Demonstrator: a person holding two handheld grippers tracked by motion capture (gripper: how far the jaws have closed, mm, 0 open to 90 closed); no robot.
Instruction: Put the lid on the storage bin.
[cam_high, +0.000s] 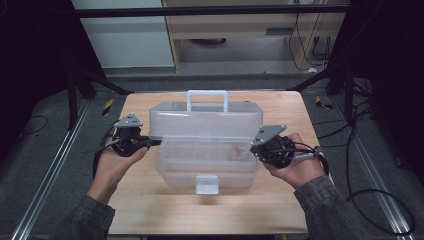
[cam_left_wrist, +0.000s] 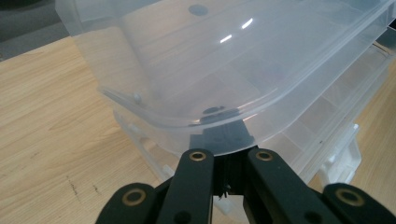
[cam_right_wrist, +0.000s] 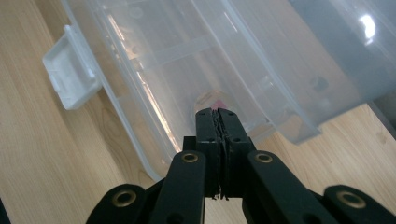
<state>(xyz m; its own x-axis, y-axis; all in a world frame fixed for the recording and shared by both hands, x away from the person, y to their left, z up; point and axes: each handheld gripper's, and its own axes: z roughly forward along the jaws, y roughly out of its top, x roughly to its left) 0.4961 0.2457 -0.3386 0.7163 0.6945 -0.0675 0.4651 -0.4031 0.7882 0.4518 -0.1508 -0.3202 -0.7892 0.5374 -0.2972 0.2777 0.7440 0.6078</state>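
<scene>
Your clear toolbox (cam_high: 207, 150) sits mid-tabletop (cam_high: 150, 210), lid half raised. Left gripper (cam_high: 152, 142) at nine o'clock pinches the lid's edge; right gripper (cam_high: 256, 149), three o'clock, is clenched empty. The lid is not yet fully open.

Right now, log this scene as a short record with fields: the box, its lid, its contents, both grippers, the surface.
box: clear plastic storage box at the middle of the wooden table
lid: raised, white handle on top
latch: white clasp at the front edge
contents: a small pinkish item, too blurred to name
left gripper: shut on the lid's left edge
right gripper: jaws shut, at the box's right end; a grip on the rim cannot be told
</scene>
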